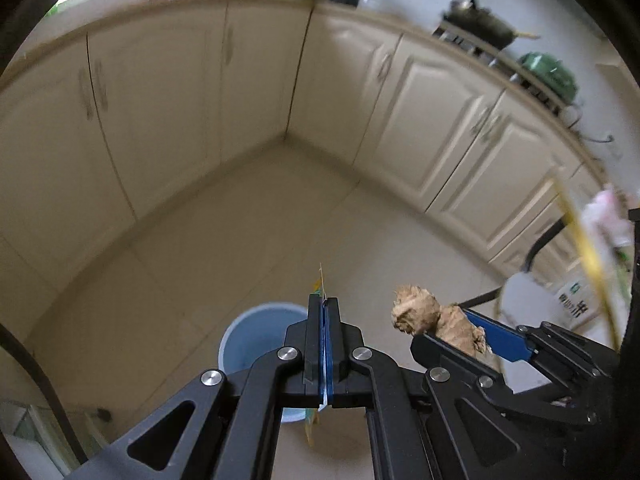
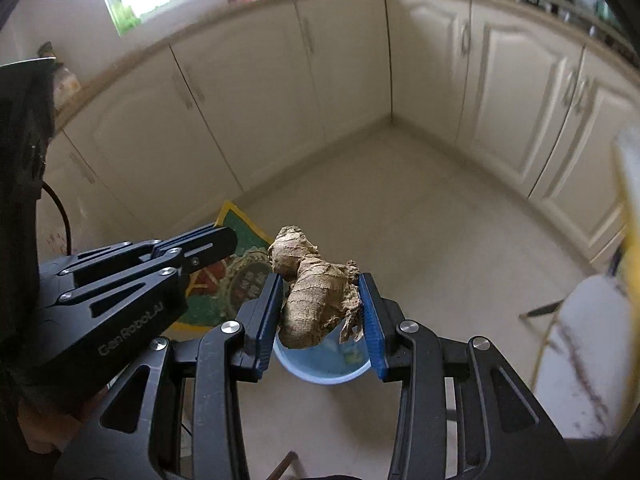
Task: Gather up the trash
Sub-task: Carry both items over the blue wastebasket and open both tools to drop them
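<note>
My left gripper point(image 1: 324, 304) is shut on a flat green and yellow snack wrapper point(image 1: 320, 284), seen edge-on here and face-on in the right wrist view point(image 2: 236, 280). My right gripper point(image 2: 322, 296) is shut on a brown piece of ginger point(image 2: 316, 296), which also shows in the left wrist view point(image 1: 420, 312). Both are held above a light blue bin point(image 1: 256, 336) on the floor; in the right wrist view the bin point(image 2: 324, 364) lies directly under the ginger. The left gripper point(image 2: 216, 244) is just left of the right one.
Cream kitchen cabinets point(image 1: 240, 92) wrap around a tiled floor corner. A stove with a wok point(image 1: 480, 20) and a green pot point(image 1: 548, 72) is on the counter at right. A white chair or stool point(image 2: 592, 340) stands at right.
</note>
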